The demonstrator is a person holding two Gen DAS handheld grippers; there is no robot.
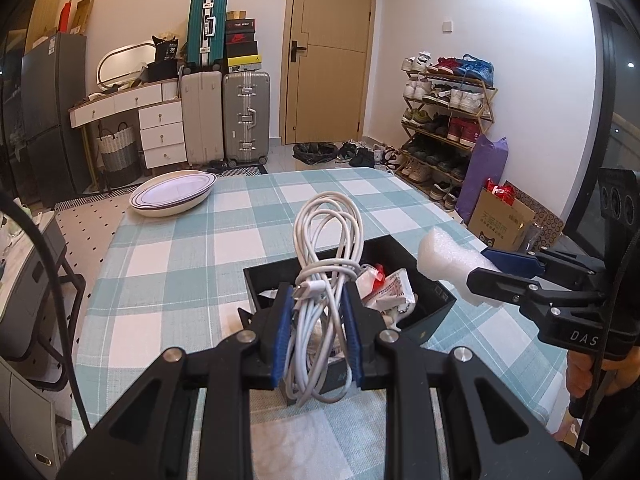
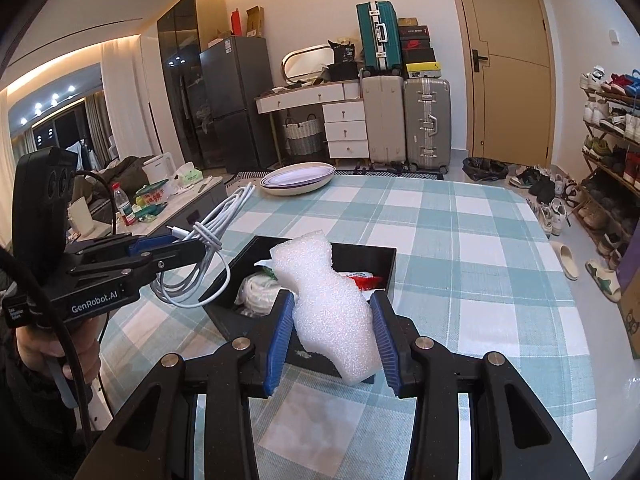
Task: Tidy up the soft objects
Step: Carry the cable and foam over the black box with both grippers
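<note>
We clamp the coiled white charging cable (image 1: pixel 324 280) mid-bundle in the left hand-held gripper (image 1: pixel 316 332): limp, light. The right hand-held gripper (image 2: pixel 332 340) squeezes the compressible white foam block (image 2: pixel 328 304) above the black open box (image 2: pixel 360 254).

Black plastic left gripper (image 1: pixel 316 320) and right gripper (image 2: pixel 332 340), blue ribbed pads (image 2: pixel 279 344), silver pivot screws, white "GenRobot.AI" and "DAS" lettering on sides, black cable trailing behind, bare-skinned hands (image 2: pixel 40 350) on handles.

White cable (image 1: pixel 326 280), white foam (image 2: pixel 332 304), black box (image 2: pixel 362 254), teal-white checked tablecloth (image 2: pixel 460 240), blue pads (image 1: pixel 282 334), teal suitcase (image 1: pixel 206 30).
</note>
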